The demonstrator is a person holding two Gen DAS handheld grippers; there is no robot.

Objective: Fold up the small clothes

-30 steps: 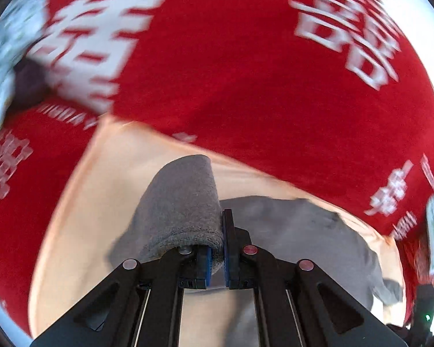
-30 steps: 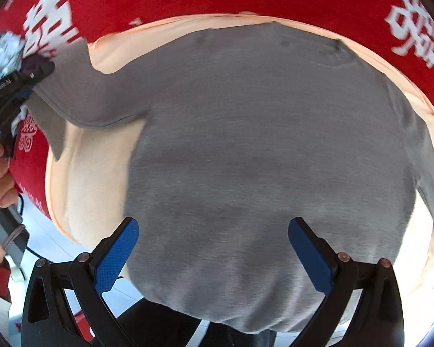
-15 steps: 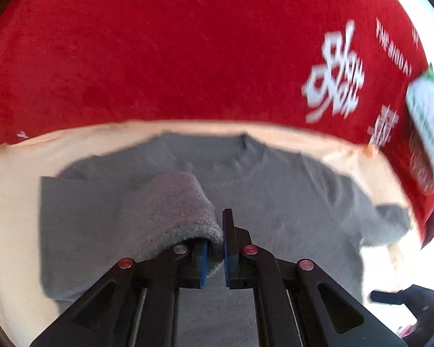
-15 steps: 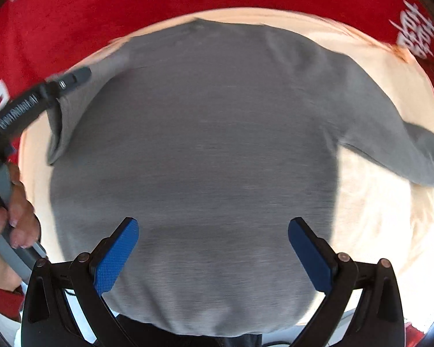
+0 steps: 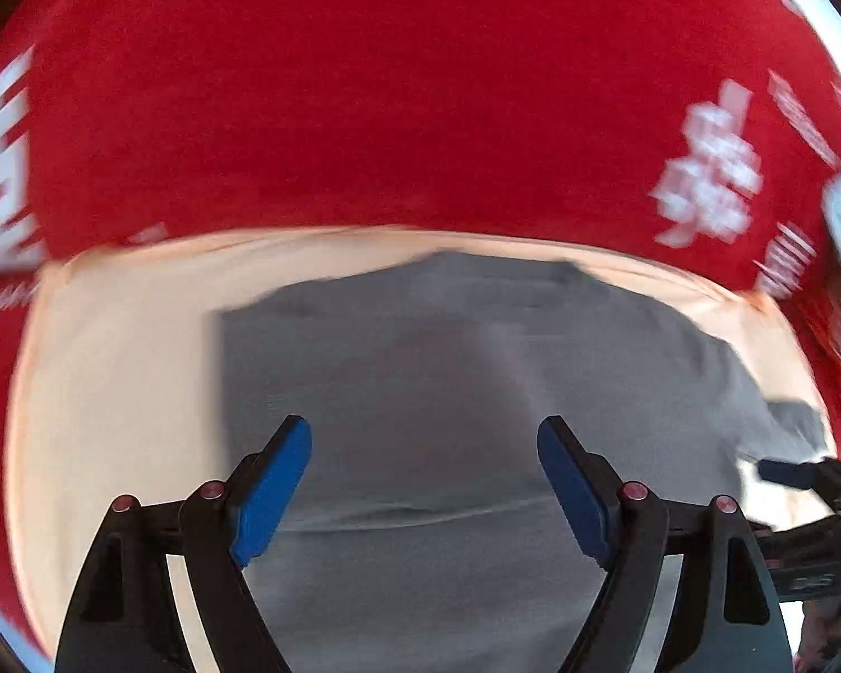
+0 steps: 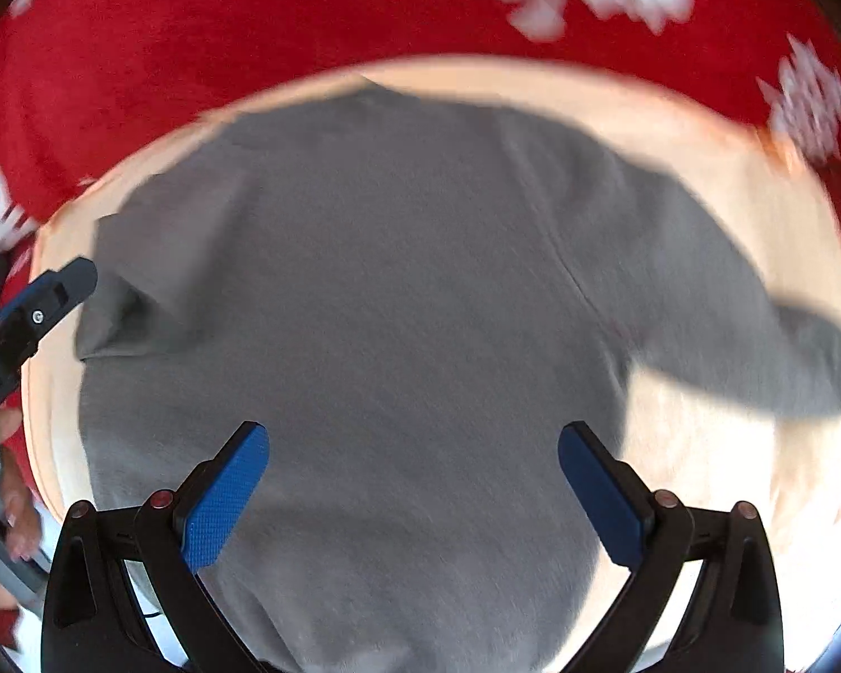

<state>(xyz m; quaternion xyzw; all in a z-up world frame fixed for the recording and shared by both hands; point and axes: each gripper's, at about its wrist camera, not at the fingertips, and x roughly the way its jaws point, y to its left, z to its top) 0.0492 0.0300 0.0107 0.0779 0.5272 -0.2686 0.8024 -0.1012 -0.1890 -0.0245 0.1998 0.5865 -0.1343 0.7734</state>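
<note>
A small grey long-sleeved shirt (image 5: 420,347) lies flat on a peach mat (image 5: 118,370). My left gripper (image 5: 423,429) hovers over its body. The jaws are opening, with nothing between the blue pads (image 5: 275,482). In the right wrist view the shirt (image 6: 398,291) fills the middle. One sleeve (image 6: 140,303) lies folded in over the body on the left. The other sleeve (image 6: 785,347) stretches out to the right. My right gripper (image 6: 414,434) hangs open above the lower body, holding nothing. The left gripper (image 6: 45,297) shows at that view's left edge.
A red cloth with white characters (image 5: 398,112) covers the table around the mat (image 6: 701,129). A person's hand (image 6: 11,510) holds the left gripper's handle at lower left. The right gripper's tip (image 5: 796,474) juts in at the left wrist view's right edge.
The left gripper carried the grey sleeve across onto the shirt's body, then let go and opened wide. The right gripper, open throughout, slid sideways over the shirt.
</note>
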